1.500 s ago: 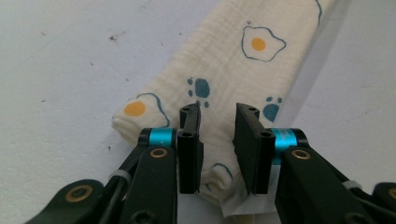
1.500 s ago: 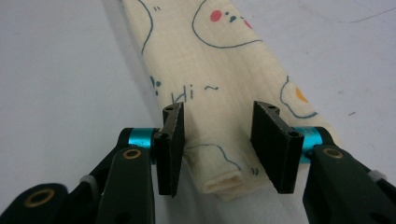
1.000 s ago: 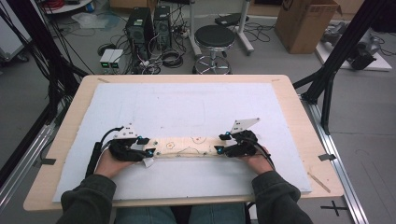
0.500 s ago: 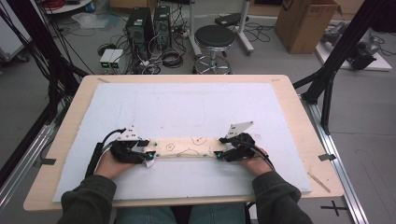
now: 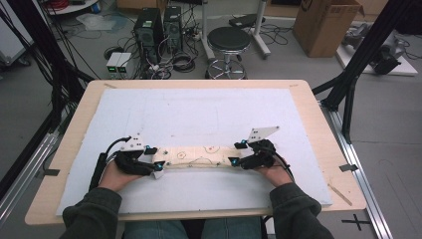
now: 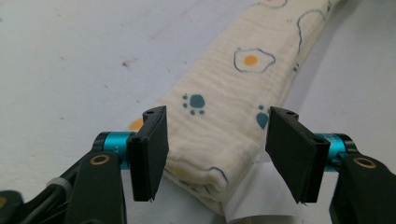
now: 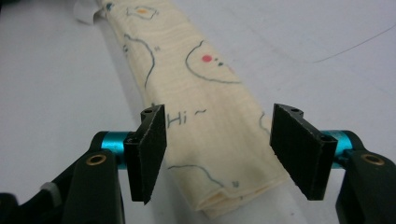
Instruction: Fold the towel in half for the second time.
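The folded cloth (image 5: 199,158), cream with little egg and paw prints, lies as a long narrow strip on the white mat (image 5: 199,114), near the mat's front edge where the person sits. At the cloth's left end sits the left gripper (image 5: 149,162); its jaws have just been opening and stand apart, one on each side of the cloth's folded end, with a gap showing at the right pad in the left gripper view. At the cloth's right end sits the right gripper (image 5: 239,158), its jaws likewise just opened, straddling that end without pressing it. A white tag (image 6: 245,198) pokes out beneath the cloth's left end.
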Tool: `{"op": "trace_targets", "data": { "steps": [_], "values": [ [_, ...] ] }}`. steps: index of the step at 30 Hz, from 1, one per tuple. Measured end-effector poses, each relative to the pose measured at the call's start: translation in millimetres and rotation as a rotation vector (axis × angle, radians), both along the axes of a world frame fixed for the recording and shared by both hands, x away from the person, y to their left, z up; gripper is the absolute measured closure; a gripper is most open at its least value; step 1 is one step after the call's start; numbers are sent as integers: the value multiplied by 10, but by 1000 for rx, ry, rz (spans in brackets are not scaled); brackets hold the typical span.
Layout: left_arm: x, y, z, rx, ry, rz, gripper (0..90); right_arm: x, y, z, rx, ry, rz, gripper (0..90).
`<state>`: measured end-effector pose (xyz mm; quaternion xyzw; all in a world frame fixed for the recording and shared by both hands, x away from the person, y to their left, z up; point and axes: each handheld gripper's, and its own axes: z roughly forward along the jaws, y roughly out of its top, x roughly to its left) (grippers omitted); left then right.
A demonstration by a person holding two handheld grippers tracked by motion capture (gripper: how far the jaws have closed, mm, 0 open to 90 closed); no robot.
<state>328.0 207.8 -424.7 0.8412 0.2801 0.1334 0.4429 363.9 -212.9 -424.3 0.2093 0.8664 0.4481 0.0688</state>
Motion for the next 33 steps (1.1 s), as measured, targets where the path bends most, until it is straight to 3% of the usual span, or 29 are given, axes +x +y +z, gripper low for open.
{"op": "trace_targets", "data": {
  "steps": [3, 5, 8, 12, 16, 21, 24, 33],
  "values": [
    [41, 67, 67, -22, -16, 29, 385, 41, -52, 54, 22, 6, -29, 363],
    [88, 108, 72, -61, -23, 62, 386, 89, -85, 80, 29, 14, -49, 368],
    [175, 136, 33, -50, 0, 128, 415, 171, -119, 108, 36, 34, -90, 390],
    [254, 129, -23, -37, 24, 172, 461, 283, -107, 67, 35, 76, -132, 425],
    [302, 101, -69, -25, 44, 181, 503, 334, -75, -6, 2, 115, -144, 449],
    [332, 69, -139, 17, 83, 189, 531, 370, -122, -41, -1, 149, -174, 502],
    [330, 53, -153, 35, 93, 168, 582, 367, -117, -76, -2, 160, -168, 532],
    [298, 34, -169, 26, 114, 152, 700, 350, -51, -156, -69, 186, -134, 652]
  ]
}}
